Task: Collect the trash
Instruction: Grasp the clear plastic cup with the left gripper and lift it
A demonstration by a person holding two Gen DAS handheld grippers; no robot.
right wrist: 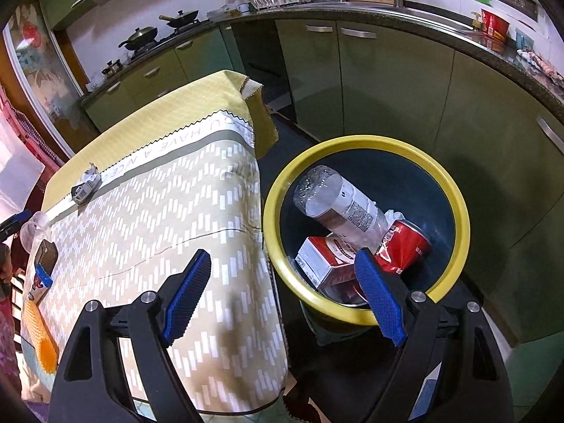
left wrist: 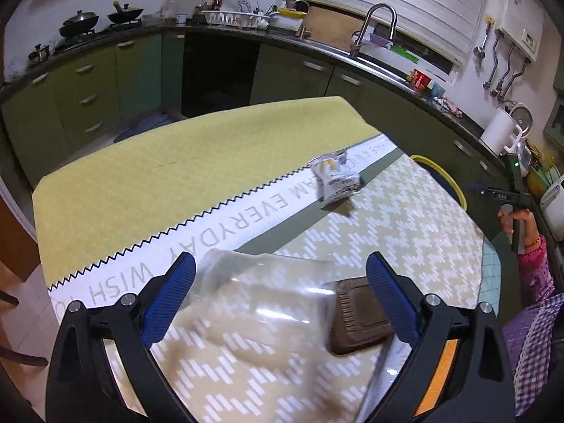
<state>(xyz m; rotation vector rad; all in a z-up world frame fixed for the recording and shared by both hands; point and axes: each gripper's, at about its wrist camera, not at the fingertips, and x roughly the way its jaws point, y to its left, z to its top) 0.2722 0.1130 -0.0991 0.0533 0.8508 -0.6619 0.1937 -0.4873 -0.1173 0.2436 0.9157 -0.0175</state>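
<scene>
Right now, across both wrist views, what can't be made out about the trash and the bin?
- Clear plastic cup, left wrist view: motion-blurred between the open left gripper; contact cannot be told.
- Brown ridged tray: near end behind the cup's blur.
- Crumpled white wrapper: print too small.
- Yellow-rimmed bin, right wrist view: its bottom is buried under the plastic bottle, red can and carton; the open right gripper covers its near rim.

Home kitchen: green cabinet fronts with metal handles (left wrist: pixel 86 98) under a dark stone worktop (right wrist: pixel 440 31), two black lidded woks (left wrist: pixel 79 21) on a gas hob, white dish rack (left wrist: pixel 234 18), tall steel tap (left wrist: pixel 379 24) over the sink. White electric kettle (left wrist: pixel 500 130) and hanging ladles (left wrist: pixel 479 53) at the wall; patterned cloth-covered table (left wrist: pixel 246 134) in the middle.
</scene>
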